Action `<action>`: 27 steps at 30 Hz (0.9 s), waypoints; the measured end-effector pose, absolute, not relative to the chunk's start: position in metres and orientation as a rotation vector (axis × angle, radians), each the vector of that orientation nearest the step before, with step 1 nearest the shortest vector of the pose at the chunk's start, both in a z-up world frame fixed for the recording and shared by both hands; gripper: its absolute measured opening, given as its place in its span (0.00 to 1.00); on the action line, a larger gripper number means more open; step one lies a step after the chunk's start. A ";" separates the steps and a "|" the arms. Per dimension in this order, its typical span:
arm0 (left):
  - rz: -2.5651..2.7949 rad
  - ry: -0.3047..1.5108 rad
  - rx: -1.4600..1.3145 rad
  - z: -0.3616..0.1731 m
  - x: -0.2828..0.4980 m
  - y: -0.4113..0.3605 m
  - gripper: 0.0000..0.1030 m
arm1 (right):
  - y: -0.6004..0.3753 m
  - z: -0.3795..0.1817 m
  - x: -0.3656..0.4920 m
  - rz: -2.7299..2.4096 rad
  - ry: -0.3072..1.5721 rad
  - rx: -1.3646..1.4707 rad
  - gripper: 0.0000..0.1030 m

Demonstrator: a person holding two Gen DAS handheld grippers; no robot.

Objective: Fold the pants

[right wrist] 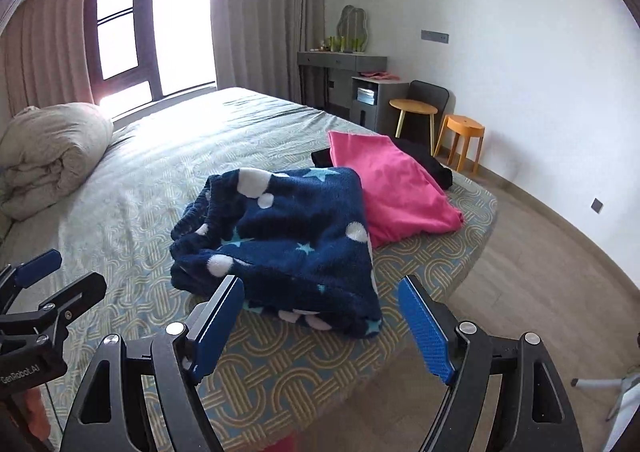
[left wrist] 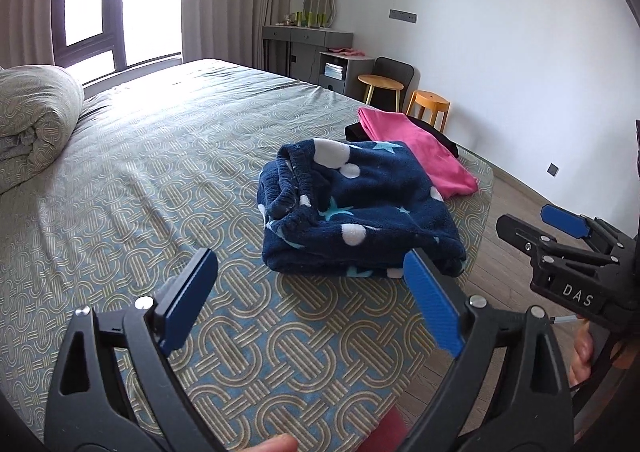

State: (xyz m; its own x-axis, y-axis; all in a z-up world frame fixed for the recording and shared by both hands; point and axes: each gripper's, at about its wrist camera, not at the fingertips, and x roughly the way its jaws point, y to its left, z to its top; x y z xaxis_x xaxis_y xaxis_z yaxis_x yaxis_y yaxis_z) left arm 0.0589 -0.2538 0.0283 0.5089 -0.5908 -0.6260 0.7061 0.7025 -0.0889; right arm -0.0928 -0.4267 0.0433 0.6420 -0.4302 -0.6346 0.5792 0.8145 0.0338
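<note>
Navy fleece pants (left wrist: 356,207) with white dots and teal stars lie folded in a thick bundle near the bed's right corner; they also show in the right wrist view (right wrist: 288,244). My left gripper (left wrist: 312,272) is open and empty, hovering just short of the bundle's near edge. My right gripper (right wrist: 324,300) is open and empty, its fingers held just before the bundle's near right corner. The right gripper also shows in the left wrist view (left wrist: 536,223), off the bed's edge. The left gripper shows in the right wrist view (right wrist: 64,272) at the left.
A pink garment (right wrist: 396,191) lies folded behind the pants, on top of a black garment (right wrist: 432,163). A rolled duvet (right wrist: 52,163) sits at the far left of the patterned bed (left wrist: 160,171). Two yellow stools (left wrist: 428,107) and a grey dresser (left wrist: 308,39) stand by the wall.
</note>
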 end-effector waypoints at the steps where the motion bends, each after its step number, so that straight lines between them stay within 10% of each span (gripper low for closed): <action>1: -0.789 0.677 0.183 0.029 0.058 -0.253 0.92 | -0.425 0.045 -0.094 -0.584 0.651 0.241 0.79; 27: -0.759 0.671 0.222 0.032 0.039 -0.254 0.93 | -0.423 0.044 -0.111 -0.589 0.669 0.300 0.80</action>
State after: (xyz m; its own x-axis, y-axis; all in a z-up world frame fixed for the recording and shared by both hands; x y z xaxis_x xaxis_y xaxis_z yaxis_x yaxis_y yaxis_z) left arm 0.0385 -0.2536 0.0319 0.5312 -0.5625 -0.6336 0.6983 0.7141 -0.0486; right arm -0.1106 -0.4233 0.0444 0.6312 -0.4130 -0.6565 0.5992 0.7971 0.0748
